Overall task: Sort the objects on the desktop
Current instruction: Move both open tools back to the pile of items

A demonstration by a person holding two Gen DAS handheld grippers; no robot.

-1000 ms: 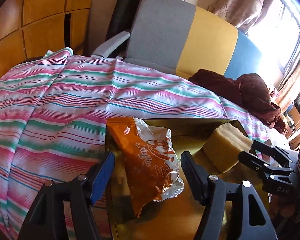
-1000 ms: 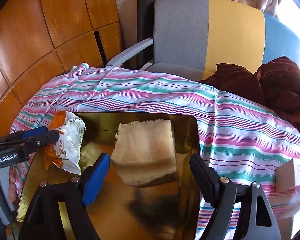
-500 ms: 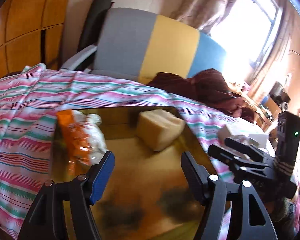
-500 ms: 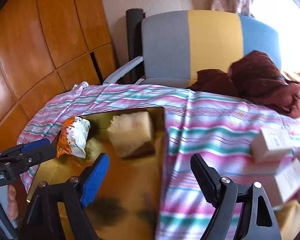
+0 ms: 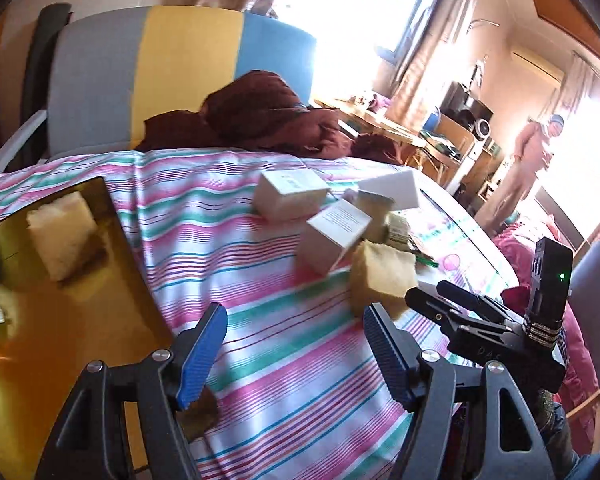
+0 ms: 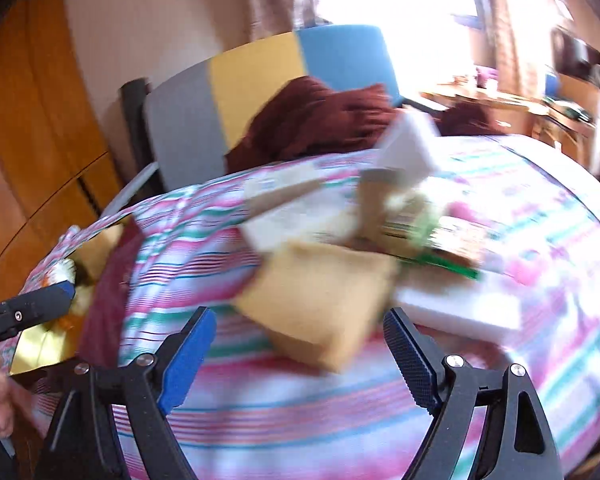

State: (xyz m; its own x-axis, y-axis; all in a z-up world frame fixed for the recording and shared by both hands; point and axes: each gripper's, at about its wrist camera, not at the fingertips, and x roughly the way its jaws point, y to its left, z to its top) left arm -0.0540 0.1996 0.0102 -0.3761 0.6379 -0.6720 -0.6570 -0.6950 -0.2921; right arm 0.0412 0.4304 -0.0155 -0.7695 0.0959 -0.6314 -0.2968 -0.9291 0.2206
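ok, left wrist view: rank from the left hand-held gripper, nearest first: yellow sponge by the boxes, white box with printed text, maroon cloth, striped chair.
1. Yellow sponge, just ahead of the left hand-held gripper, slightly right.
2. White box with printed text, behind the sponge.
3. Maroon cloth, at the table's far edge.
4. Striped chair, behind the cloth, far left.

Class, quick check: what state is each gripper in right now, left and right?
Left gripper: open, holding nothing, above the striped cloth.
Right gripper: open, empty, with the yellow sponge just ahead.
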